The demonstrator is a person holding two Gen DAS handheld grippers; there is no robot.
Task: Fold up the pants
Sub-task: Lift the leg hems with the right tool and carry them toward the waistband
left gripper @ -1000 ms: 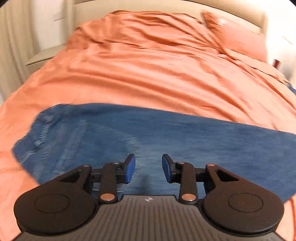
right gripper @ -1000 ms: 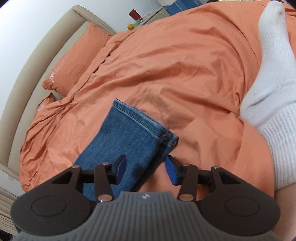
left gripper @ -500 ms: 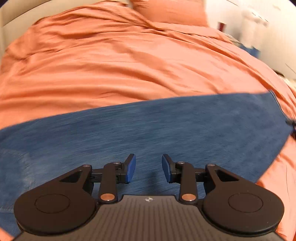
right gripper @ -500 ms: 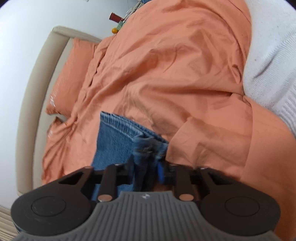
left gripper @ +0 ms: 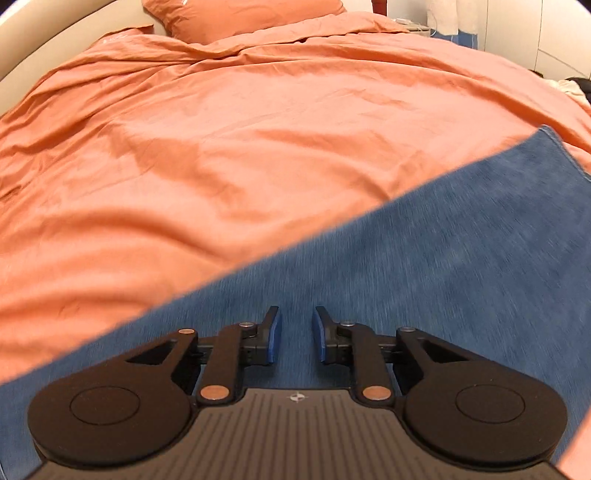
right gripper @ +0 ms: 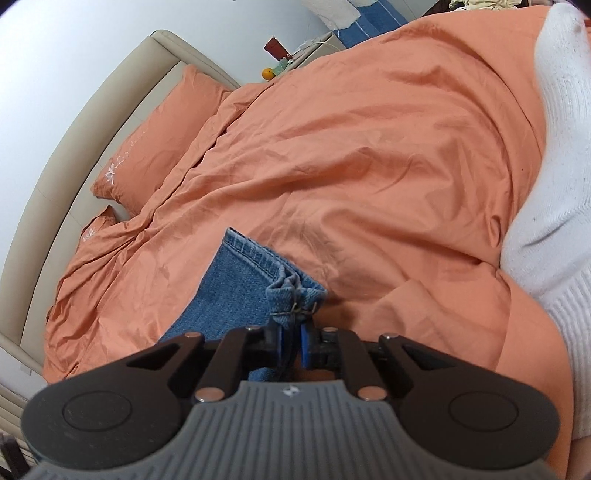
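In your left wrist view, the jeans point(left gripper: 424, 280) fill the lower right half of the frame as a broad band of blue denim, its edge running from lower left up to the hem at the right edge. They lie flat on the orange duvet point(left gripper: 229, 147), which covers the rest of the bed up to the pillow point(left gripper: 243, 14) at the top. Your left gripper point(left gripper: 295, 338) sits low in the centre over the denim; its jaws are closing but a clear gap remains, and no cloth is pinched between the blue pads point(left gripper: 274, 338)

In your right wrist view, the jeans point(right gripper: 240, 280) show as one leg end in the lower centre, hem toward the upper right. Your right gripper point(right gripper: 291, 341) has its jaws drawn tight on the bunched corner of that hem, which stands up between the pads. A foot in a white sock point(right gripper: 554, 184) rests on the duvet point(right gripper: 369, 147) at the right edge. The headboard point(right gripper: 74, 155) curves along the left
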